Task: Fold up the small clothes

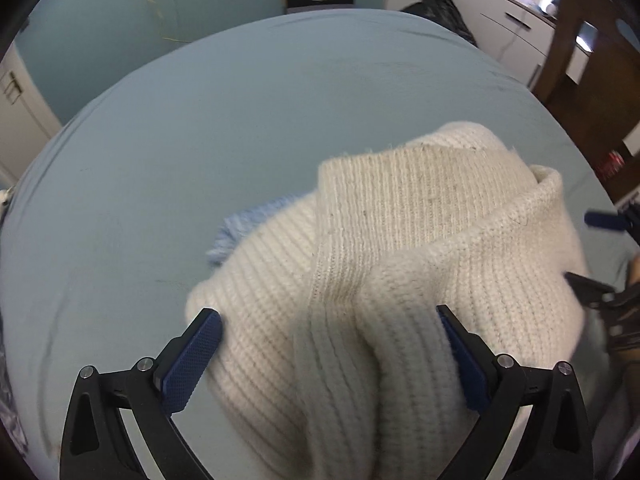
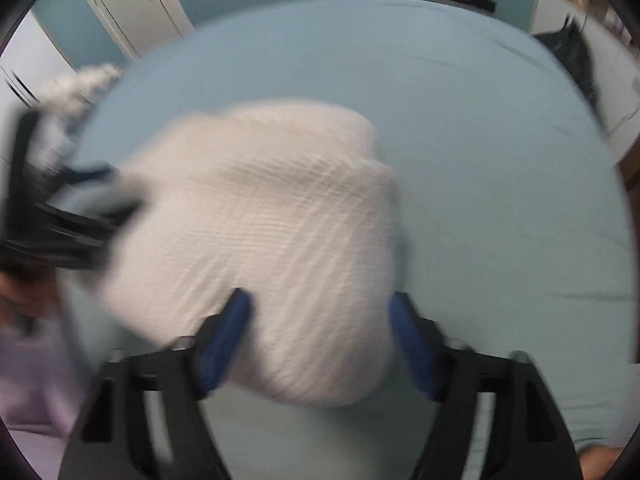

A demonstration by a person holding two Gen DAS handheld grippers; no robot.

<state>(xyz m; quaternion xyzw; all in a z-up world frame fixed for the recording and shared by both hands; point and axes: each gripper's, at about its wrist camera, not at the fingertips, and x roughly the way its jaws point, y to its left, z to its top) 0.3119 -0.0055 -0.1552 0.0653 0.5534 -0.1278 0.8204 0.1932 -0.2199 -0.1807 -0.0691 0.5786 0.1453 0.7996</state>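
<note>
Lying bunched on the blue worktop (image 1: 240, 120), the knit (image 1: 420, 240) is soft, thick and floppy. Both the left claw (image 1: 328, 332) and right claw (image 2: 320, 312) gape wide around it, gripping nothing. A ribbed edge looks the surest hold.

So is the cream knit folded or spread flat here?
Folded, loosely: the knit lies bunched on the sheet, one layer doubled over another, not flat.

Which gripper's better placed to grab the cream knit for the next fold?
Probably the left gripper: its open pads straddle the cream knit sharply. The right gripper also straddles it, but that view is blurred.
</note>
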